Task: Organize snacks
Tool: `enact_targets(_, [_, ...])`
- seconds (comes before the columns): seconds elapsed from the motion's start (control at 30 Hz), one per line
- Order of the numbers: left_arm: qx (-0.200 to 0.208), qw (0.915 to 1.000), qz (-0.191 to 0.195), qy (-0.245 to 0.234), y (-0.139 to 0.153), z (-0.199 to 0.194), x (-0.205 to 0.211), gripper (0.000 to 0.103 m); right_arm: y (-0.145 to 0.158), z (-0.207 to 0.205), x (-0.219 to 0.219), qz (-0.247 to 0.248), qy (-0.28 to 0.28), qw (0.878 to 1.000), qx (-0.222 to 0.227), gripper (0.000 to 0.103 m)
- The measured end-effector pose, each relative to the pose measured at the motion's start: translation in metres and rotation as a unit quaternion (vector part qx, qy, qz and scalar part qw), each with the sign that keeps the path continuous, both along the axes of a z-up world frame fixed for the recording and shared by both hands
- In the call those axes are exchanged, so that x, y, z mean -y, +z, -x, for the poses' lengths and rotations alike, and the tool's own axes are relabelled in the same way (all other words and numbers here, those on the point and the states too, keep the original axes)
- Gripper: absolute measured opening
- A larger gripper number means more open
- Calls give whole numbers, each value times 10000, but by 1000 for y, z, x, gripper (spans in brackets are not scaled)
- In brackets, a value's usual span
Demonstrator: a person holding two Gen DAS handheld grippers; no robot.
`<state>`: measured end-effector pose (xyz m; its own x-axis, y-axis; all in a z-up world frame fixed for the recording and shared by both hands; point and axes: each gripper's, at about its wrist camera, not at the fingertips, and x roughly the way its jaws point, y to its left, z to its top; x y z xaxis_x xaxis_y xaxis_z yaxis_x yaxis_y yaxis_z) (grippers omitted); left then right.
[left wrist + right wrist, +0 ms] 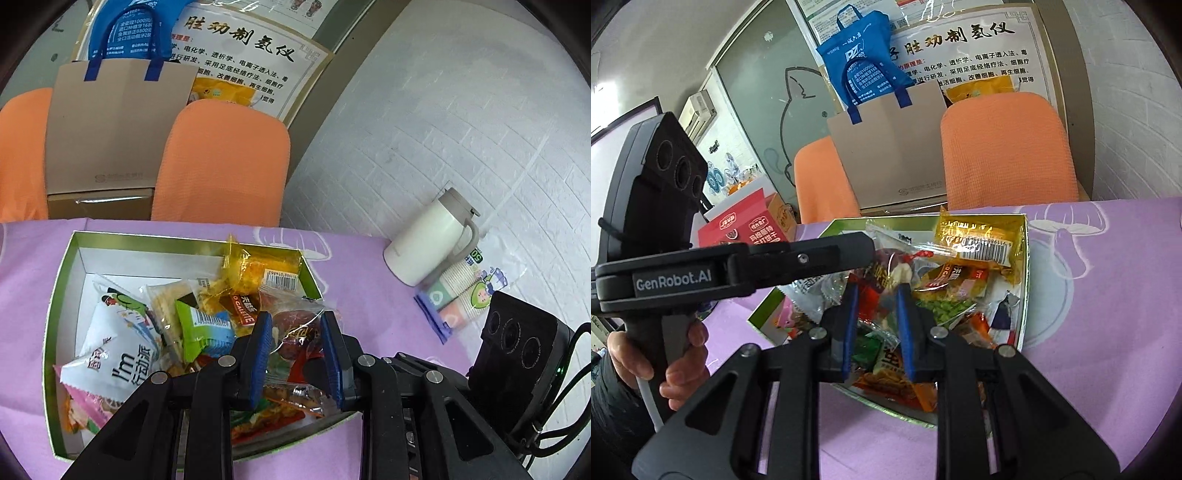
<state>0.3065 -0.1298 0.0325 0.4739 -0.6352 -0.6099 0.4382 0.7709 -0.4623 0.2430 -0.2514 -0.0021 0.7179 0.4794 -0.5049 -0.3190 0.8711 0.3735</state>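
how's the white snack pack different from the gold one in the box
The white snack pack is opaque with large dark lettering; the gold pack is translucent and shows a barcode label. The white one lies at the box's near left side; the gold one sits at the far right corner, rising above the rim. Both are sealed wrappers inside the same green-rimmed box, and neither is gripped.

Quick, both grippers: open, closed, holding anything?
Left gripper: open, fingers either side of a clear date packet in the snack box, not clamped.
Right gripper: open over the same box, holding nothing.
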Motion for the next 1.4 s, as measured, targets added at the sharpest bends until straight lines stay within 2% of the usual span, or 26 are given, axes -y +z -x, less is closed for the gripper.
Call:
enact_targets(0.1, [-55, 10000, -12, 44, -10, -11, 4, 27, -8, -8, 0, 136, -34, 9999, 0, 23])
enact_targets(0.13, [-71, 10000, 4, 48, -12, -12, 4, 36, -11, -10, 0, 243, -76, 9997, 20, 23])
enact_targets(0.17, [-107, 9999, 17, 45, -14, -13, 4, 62, -14, -11, -2, 428, -113, 9990, 51, 36])
enact_targets(0.2, [-134, 9998, 6, 160, -16, -12, 2, 77, -17, -11, -2, 558, -135, 9983, 77, 60])
enact_targets(0.23, [-62, 9992, -33, 386, -16, -9, -2, 91, -19, -8, -3, 671, -183, 9974, 159, 71])
enact_targets(0.27, [66, 9983, -60, 576, -15, -5, -6, 93, -20, -5, -2, 737, -225, 9967, 260, 78])
enact_targets(0.33, [244, 9974, -162, 657, -12, -1, -10, 93, -22, 1, 0, 780, -259, 9962, 298, 79])
enact_targets(0.43, [307, 9962, -342, 738, -9, 7, -15, 93, -21, 10, 4, 646, -334, 9971, 234, 83])
enact_targets(0.7, [542, 9916, -384, 1106, 12, 58, -44, 94, 5, 50, 8, 377, -510, 9973, 358, 90])
enact_targets(0.87, [691, 9817, -845, 1560, 19, 99, -64, 94, 19, 82, 5, 303, -661, 9964, 441, 94])
enact_targets(1.03, [771, 9756, -1024, 1784, 9, 150, -84, 94, 24, 116, -3, 313, -661, 9961, 486, 95])
enact_targets(1.13, [750, 9751, -1063, 1797, -2, 174, -89, 94, 24, 135, -7, 420, -892, 9945, 350, 100])
enact_targets(1.4, [819, 9664, -1563, 1870, -22, 219, -83, 95, 2, 177, -16, 756, -1270, 9889, 182, 100])
